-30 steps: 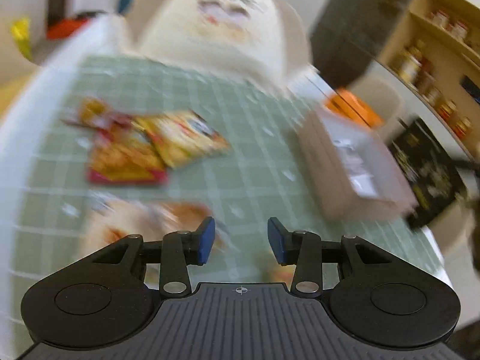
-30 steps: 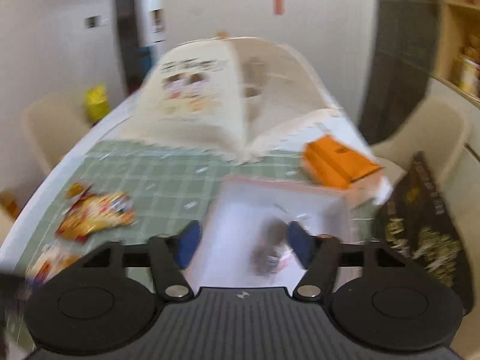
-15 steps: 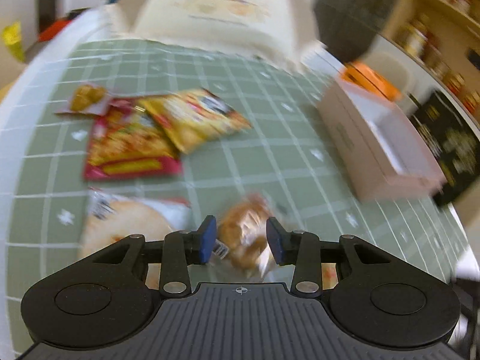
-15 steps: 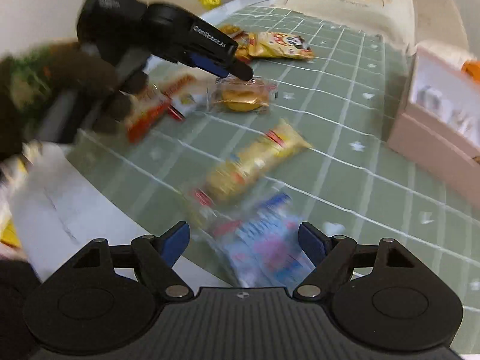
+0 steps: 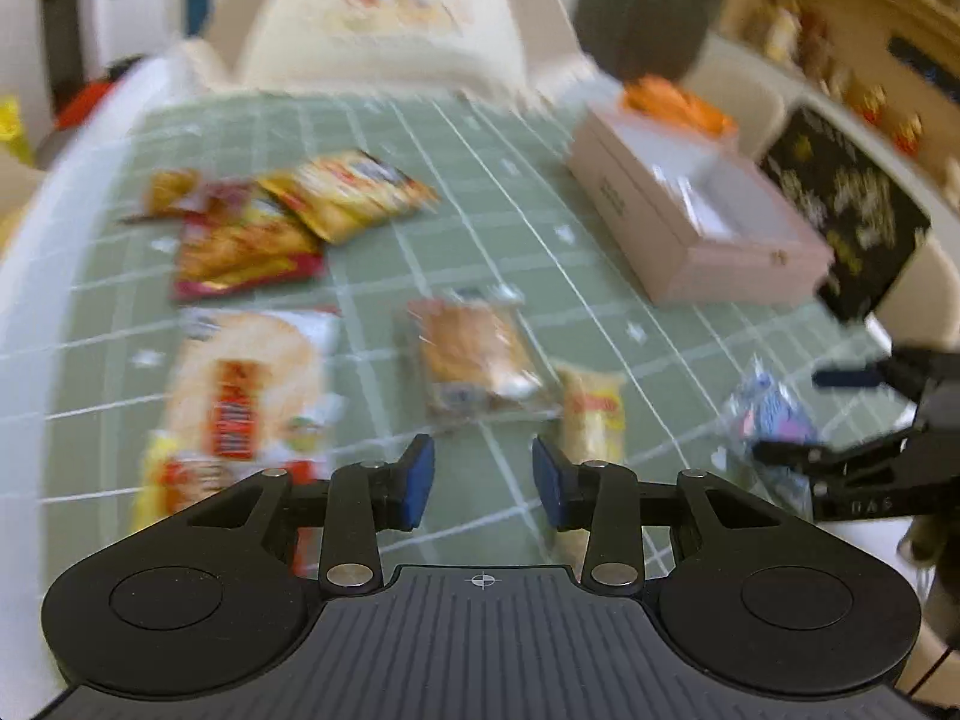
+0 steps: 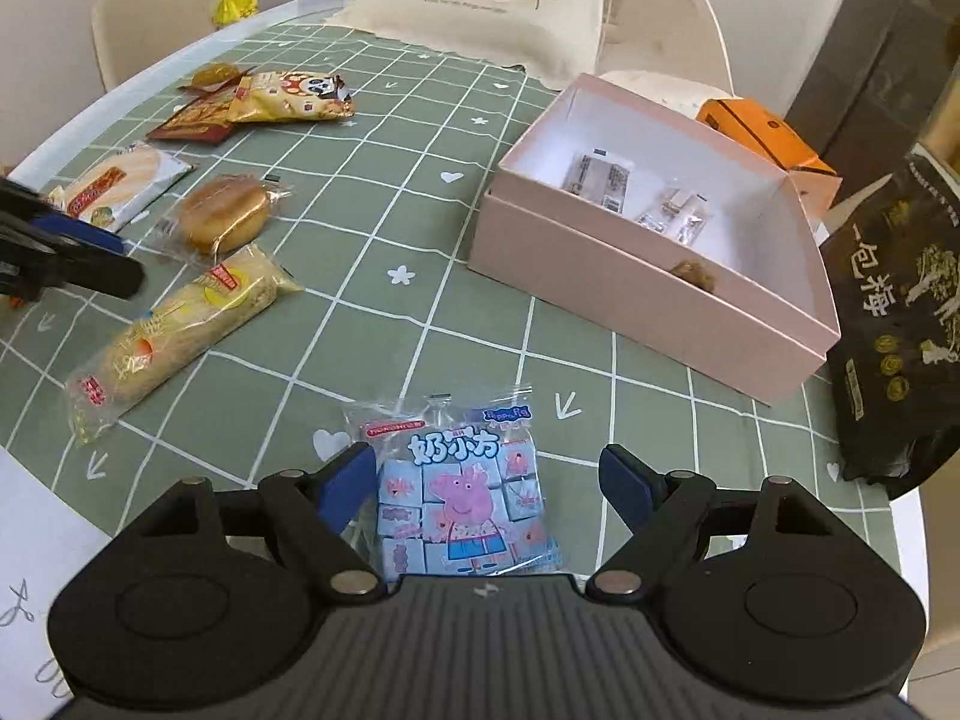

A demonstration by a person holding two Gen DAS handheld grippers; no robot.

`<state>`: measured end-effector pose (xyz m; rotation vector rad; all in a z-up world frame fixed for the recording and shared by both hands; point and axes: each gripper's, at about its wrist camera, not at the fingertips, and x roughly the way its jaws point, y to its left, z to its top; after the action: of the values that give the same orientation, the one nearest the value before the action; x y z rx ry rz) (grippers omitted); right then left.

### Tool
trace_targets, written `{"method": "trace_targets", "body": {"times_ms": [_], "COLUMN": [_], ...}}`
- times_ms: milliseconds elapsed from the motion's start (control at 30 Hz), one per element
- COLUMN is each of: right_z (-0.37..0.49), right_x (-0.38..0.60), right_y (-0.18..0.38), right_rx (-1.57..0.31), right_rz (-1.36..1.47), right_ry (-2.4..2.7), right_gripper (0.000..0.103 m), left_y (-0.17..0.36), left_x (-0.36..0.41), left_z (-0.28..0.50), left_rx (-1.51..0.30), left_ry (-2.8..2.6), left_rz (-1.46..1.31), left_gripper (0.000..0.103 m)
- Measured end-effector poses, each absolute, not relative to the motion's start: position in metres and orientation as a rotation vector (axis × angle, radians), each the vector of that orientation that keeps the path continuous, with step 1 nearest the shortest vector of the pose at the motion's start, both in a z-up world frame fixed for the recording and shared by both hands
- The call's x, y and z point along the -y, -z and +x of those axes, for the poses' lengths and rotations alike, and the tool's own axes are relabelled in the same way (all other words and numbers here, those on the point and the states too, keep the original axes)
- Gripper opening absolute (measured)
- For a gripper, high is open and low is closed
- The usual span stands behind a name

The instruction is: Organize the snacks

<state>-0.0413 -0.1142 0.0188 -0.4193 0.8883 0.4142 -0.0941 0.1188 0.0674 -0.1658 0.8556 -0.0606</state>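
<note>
A blue cartoon-pig snack pack (image 6: pixel 462 492) lies flat on the green checked tablecloth (image 6: pixel 384 192). My right gripper (image 6: pixel 486 462) stands open over it, one finger on each side, neither pad pressing. An open pink box (image 6: pixel 648 294) holding a few small wrapped snacks sits to the right. My left gripper (image 5: pixel 480 450) is open with a narrow gap and only cloth between its pads. Just ahead of it lie a round bun pack (image 5: pixel 474 354) and a long yellow bread pack (image 5: pixel 591 414). In the left wrist view the right gripper (image 5: pixel 810 414) straddles the blue pack (image 5: pixel 768 414).
A white cracker pack (image 6: pixel 120 180), a red pack (image 6: pixel 195 120) and a yellow panda pack (image 6: pixel 294 99) lie at the far left. An orange box (image 6: pixel 768 132) stands behind the pink box and a black bag (image 6: pixel 900 324) beside it. A cream cover (image 6: pixel 498 6) fills the table's far end.
My right gripper swung from the pink box down to the blue pack, now between its fingers. My left gripper drew back from the bun pack, which was between its fingers.
</note>
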Motion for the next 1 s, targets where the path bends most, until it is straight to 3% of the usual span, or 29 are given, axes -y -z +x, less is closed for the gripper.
{"method": "trace_targets", "body": {"times_ms": [167, 367, 467, 767, 1000], "right_z": [-0.044, -0.047, -0.048, -0.056, -0.059], "right_x": [0.120, 0.118, 0.112, 0.093, 0.110], "right_y": [-0.017, -0.017, -0.018, -0.025, -0.026], "right_rx": [-0.908, -0.927, -0.926, -0.902, -0.908], "right_rz": [-0.351, -0.259, -0.259, -0.298, -0.269], "right_ry": [-0.429, -0.441, -0.457, -0.505, -0.454], "right_gripper": [0.082, 0.082, 0.082, 0.082, 0.082], "left_y": [-0.081, -0.055, -0.042, -0.041, -0.049], "left_x": [-0.168, -0.219, -0.211, -0.117, -0.156], "left_z": [-0.124, -0.141, -0.130, -0.093, -0.115], "left_rx": [-0.789, -0.801, -0.814, -0.857, -0.885], "left_ry": [-0.188, -0.380, -0.342, 0.035, -0.204], "left_rz": [-0.244, -0.498, -0.531, -0.236, -0.559], "left_gripper": [0.041, 0.041, 0.045, 0.045, 0.044]}}
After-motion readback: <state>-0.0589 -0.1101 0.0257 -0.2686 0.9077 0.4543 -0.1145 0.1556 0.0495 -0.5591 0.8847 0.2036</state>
